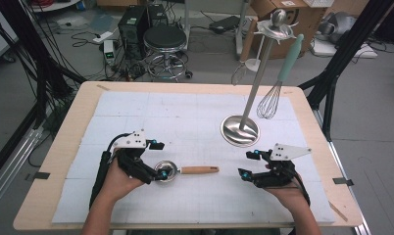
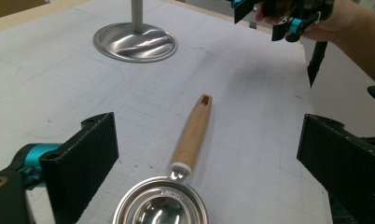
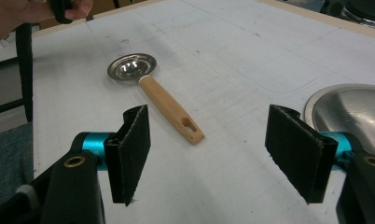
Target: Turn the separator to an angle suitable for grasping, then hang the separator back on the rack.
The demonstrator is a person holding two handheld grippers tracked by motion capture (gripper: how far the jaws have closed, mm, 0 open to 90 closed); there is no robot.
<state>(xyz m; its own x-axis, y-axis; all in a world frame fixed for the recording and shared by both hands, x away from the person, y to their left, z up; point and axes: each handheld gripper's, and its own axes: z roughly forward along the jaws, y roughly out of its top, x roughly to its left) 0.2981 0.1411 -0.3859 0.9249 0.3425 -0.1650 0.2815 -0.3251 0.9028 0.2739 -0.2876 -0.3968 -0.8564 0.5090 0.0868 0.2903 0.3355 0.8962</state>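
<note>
Where the white mat [image 1: 136,112] covers the wooden table [image 1: 58,147], the left gripper [image 1: 158,171] sits at the near left, w/ its jaws spread wide & nothing pinched between them. Just right of it lies the strainer [image 1: 185,171]: a small steel bowl w/ a wooden handle, flat on the mat, bowl end at the left gripper's tips & handle pointing right. In the left gripper view the strainer's bowl [image 2: 162,205] is between the two black pads but apart from both. Further right, past the handle's end & w/ a gap to it, the right gripper [image 1: 246,164] hovers at the near right, jaws apart & empty; the strainer [image 3: 153,93] lies ahead of them in the right gripper view, not between. Far right of centre stands the utensil stand [image 1: 240,129], round steel base on the mat, pole leaning up & away. A teal-handled whisk [image 1: 278,83] hangs from its top, wires down.
</note>
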